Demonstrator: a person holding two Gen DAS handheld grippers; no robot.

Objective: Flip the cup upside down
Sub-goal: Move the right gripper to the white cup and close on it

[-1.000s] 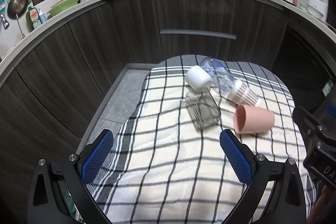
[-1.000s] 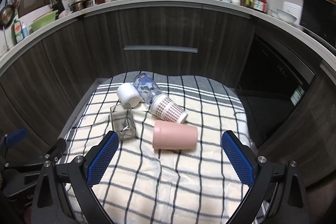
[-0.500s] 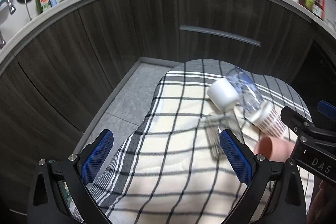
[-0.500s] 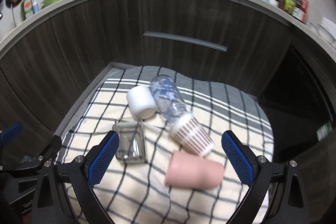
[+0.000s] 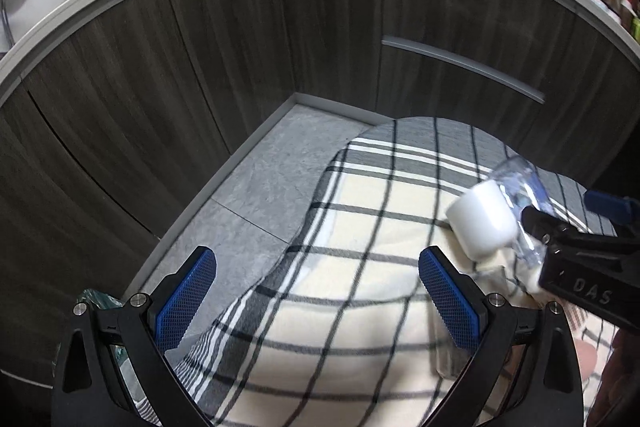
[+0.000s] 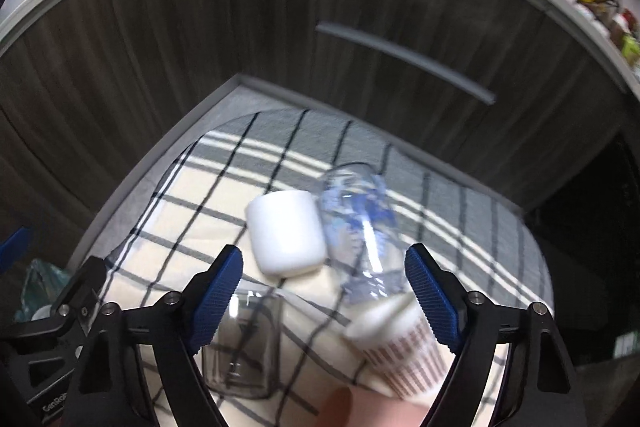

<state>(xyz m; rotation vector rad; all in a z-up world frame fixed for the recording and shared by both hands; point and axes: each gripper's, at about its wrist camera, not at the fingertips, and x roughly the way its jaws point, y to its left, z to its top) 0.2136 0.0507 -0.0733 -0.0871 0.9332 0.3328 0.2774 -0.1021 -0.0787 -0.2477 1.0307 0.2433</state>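
Only partly in view: pink cup (image 6: 360,413), cut off below right tongs (image 6: 324,291).

The cloth (image 6: 192,203) is cream with black and grey check lines. The white cup (image 6: 285,237) sits at its middle. At 3 o'clock of it lies a clear bottle (image 6: 360,227) with blue marks. The paper cup (image 6: 404,355) at 5 o'clock has brown dots.

You see dim, even indoor light. Fisheye bends the cabinets (image 5: 224,39) and darkens corners. Motion blur smears the cups near the white cup (image 6: 285,237) in the right wrist view.
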